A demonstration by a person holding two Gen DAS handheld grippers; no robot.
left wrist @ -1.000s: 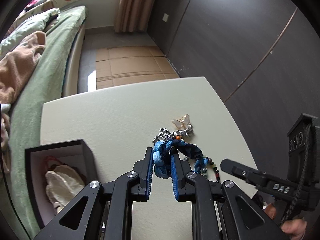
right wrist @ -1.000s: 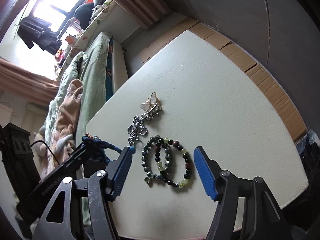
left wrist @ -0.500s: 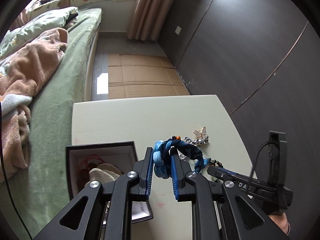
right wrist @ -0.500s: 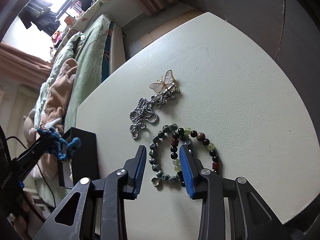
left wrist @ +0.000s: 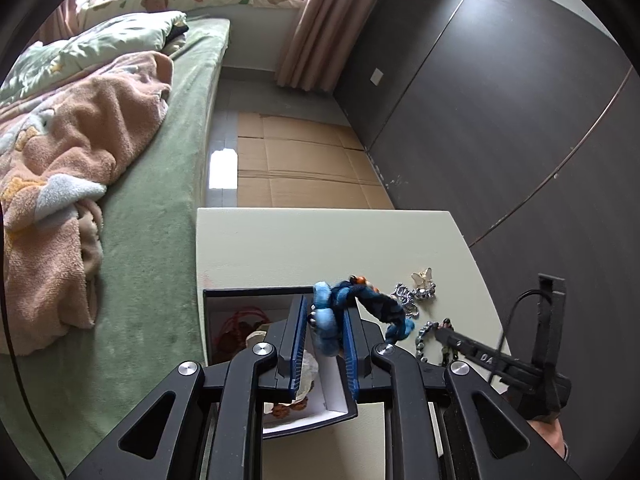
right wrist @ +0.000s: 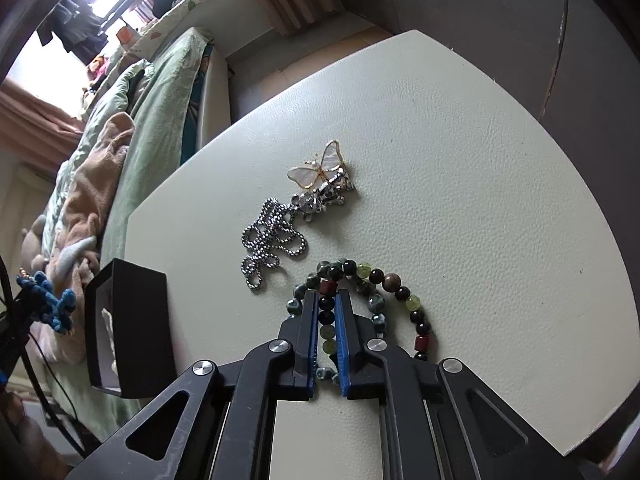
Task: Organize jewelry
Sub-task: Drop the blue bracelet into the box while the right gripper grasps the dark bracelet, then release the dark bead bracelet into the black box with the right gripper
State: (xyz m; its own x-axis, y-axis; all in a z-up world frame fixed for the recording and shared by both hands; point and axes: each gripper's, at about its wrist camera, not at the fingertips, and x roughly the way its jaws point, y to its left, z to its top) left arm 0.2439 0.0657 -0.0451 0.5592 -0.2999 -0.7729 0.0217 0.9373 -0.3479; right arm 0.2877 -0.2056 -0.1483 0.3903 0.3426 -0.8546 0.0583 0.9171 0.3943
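The left gripper (left wrist: 325,334) pinches a blue braided bracelet (left wrist: 326,322) between its blue pads and holds it in the air above the open black box (left wrist: 256,292), which stands at the table (right wrist: 460,168) edge nearest the bed (left wrist: 160,208). The gripper body hides much of the box; inside I can see only something red and something pale, too unclear to name. The right gripper (right wrist: 328,322) has its jaws pressed onto one strand of the beaded bracelet (right wrist: 394,284), which lies on the table to the right of the box; its near beads are hidden under the fingers. Beyond the beads, further from the box, lie a silver chain (right wrist: 272,236) and a butterfly brooch (right wrist: 318,166), touching each other.
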